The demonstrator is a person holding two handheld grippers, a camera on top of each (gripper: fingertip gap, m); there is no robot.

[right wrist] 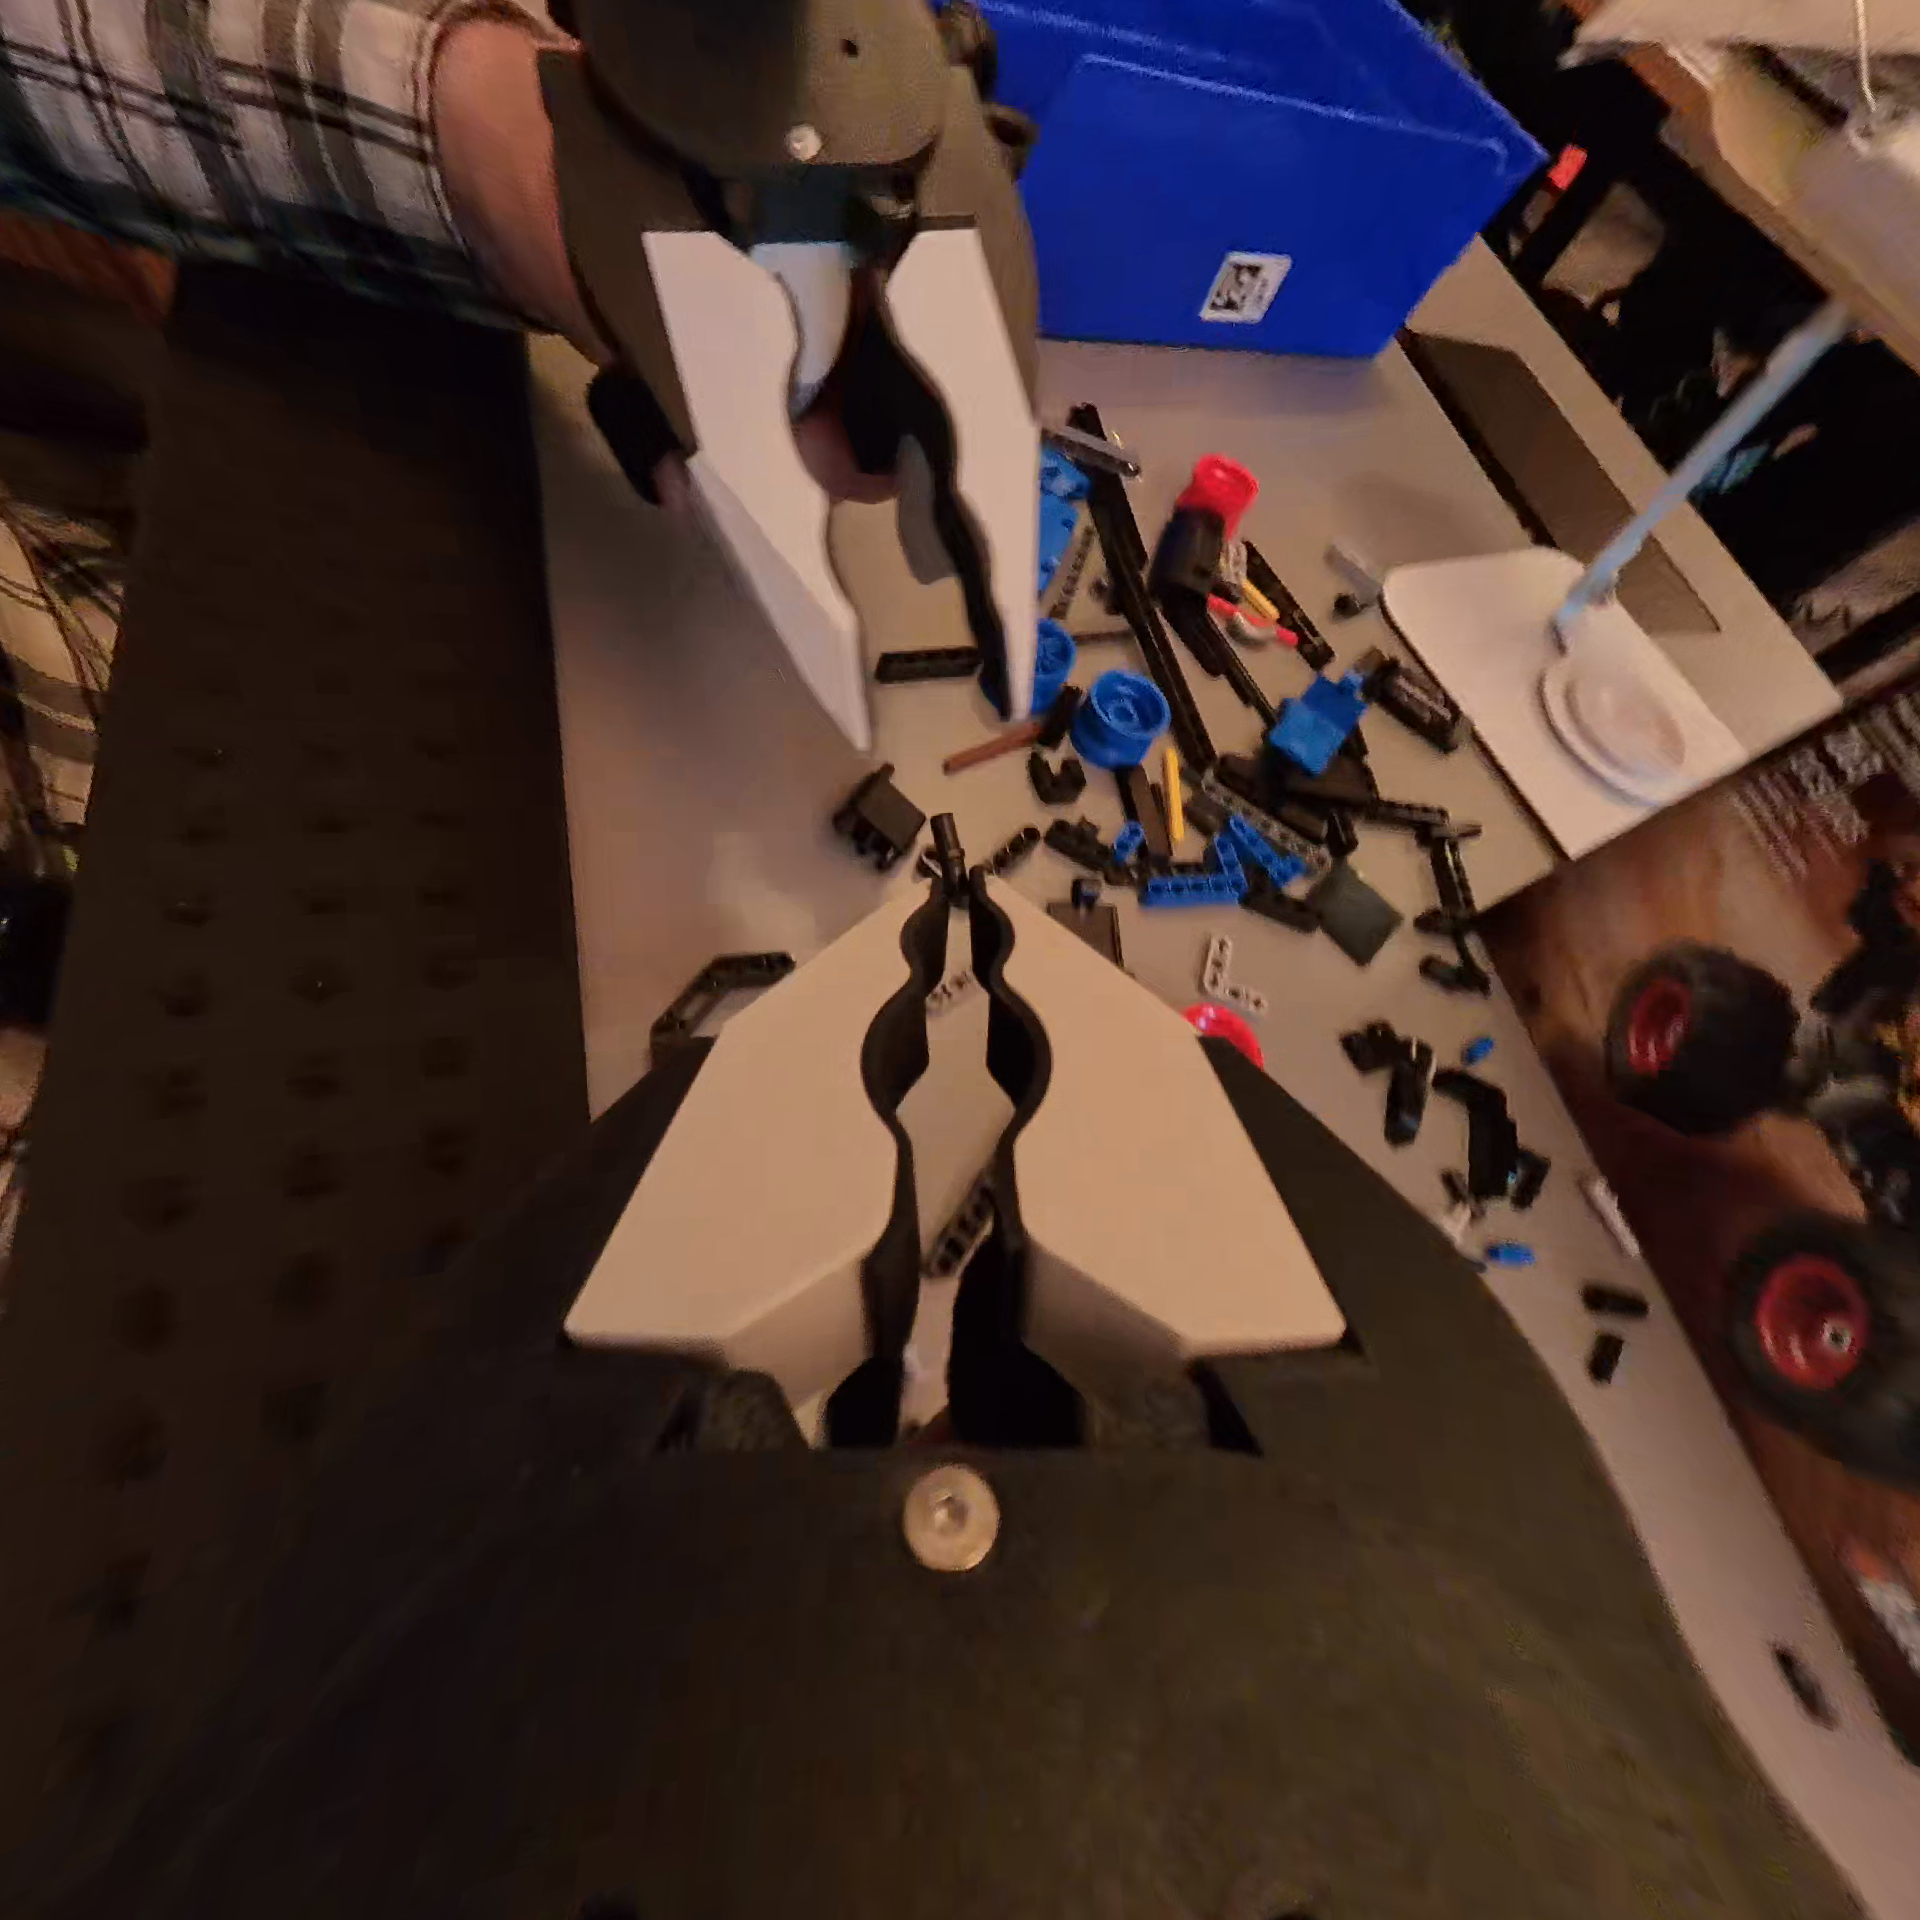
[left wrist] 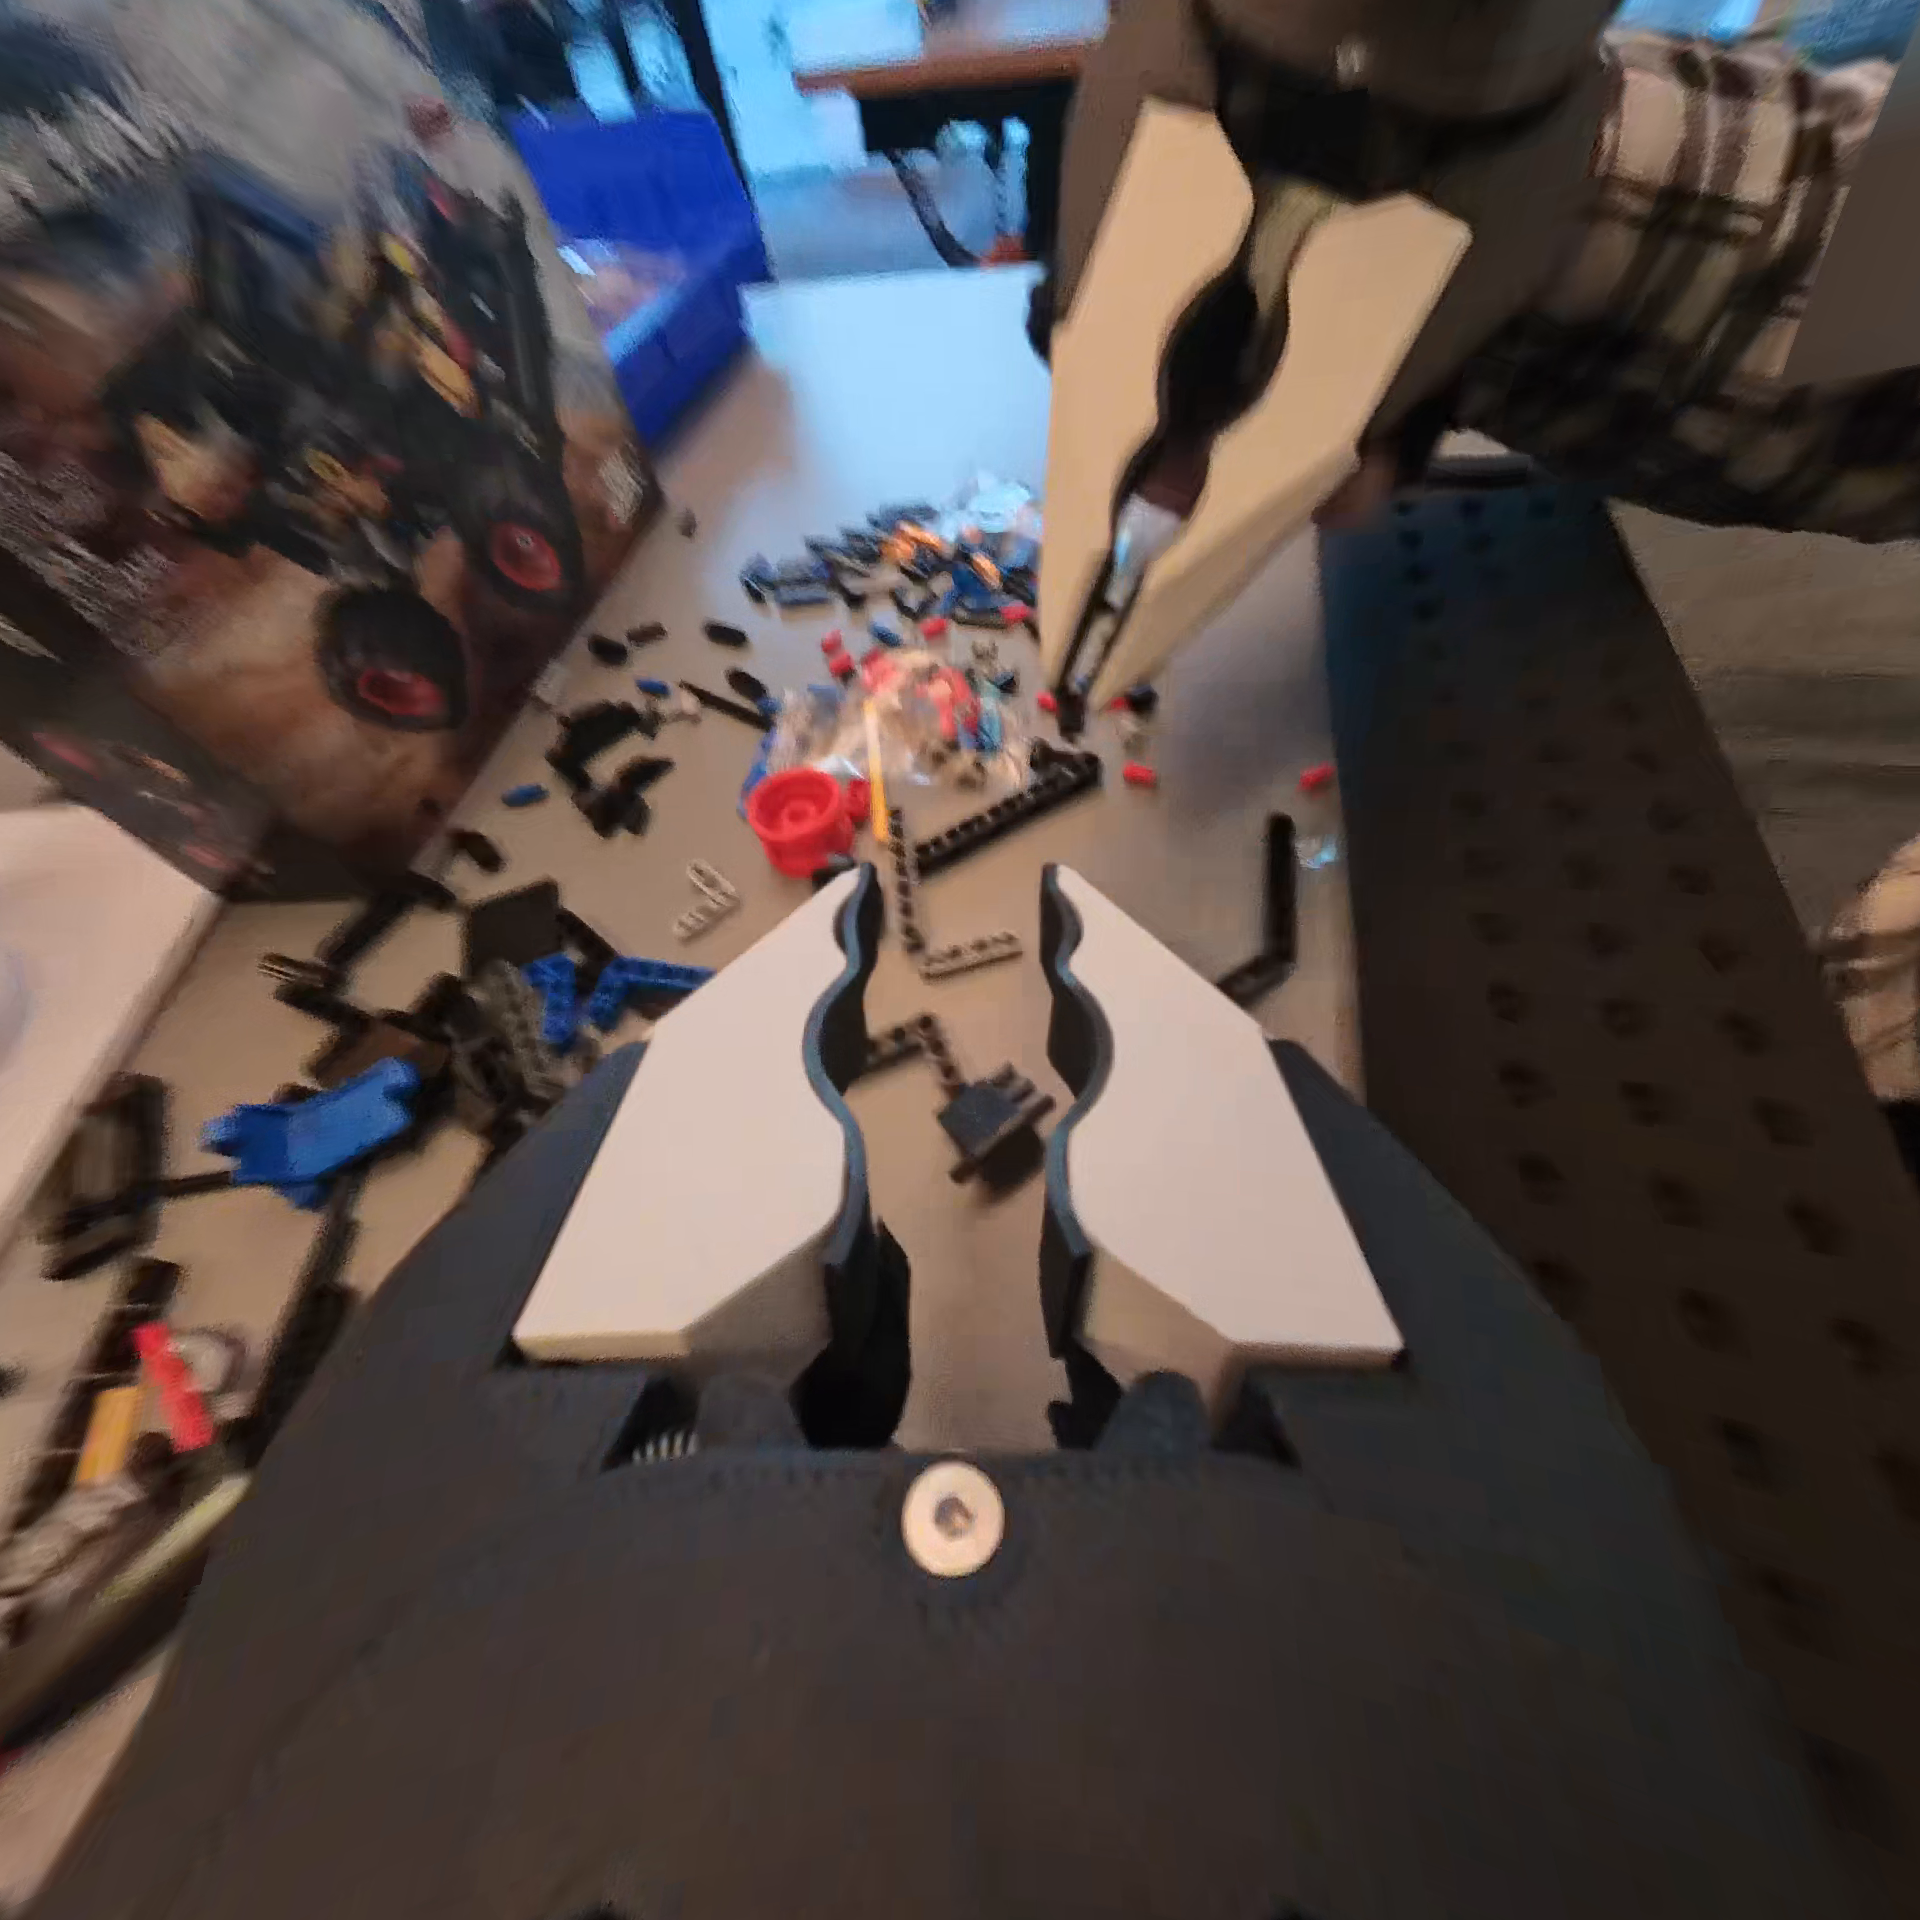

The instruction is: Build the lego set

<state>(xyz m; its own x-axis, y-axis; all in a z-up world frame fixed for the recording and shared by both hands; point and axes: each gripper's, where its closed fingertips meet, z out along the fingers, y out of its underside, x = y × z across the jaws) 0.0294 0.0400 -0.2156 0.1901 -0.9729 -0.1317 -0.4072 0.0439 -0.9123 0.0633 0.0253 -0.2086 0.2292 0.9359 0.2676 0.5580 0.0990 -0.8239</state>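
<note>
Right wrist view: right gripper (right wrist: 958, 883) with jaws pinched almost fully together on a small black pin (right wrist: 945, 836), gripped only at the very tips and poking out beyond them, close over the counter (right wrist: 707, 644). Left gripper (left wrist: 956, 883) with jaws moderately apart and holding nothing, above a short black assembly (left wrist: 987, 1117) in the left wrist view. Rest of the set loose: black, blue and red pieces scattered over the counter, among them a blue wheel hub (right wrist: 1117, 717) and a red hub (left wrist: 795, 821), with small bags of parts (left wrist: 914, 707) in between.

Likely trouble: pin twisting or popping out of so shallow a grip if pushed off-axis into a hole. Once dropped, hard to pick out among so many similar black bits. Also a careless sweep of either gripper through the pile, scattering parts or rolling a hub away.

Room: hemmed by the set's box (right wrist: 1714, 1091) and a white lamp base (right wrist: 1558, 665) on one side, a blue bin (right wrist: 1247, 177) at the back, and a dark perforated panel (right wrist: 312, 831) on the other. Barest patch of counter just beside that panel, between the two grippers; probably the best spot for joining pieces.
</note>
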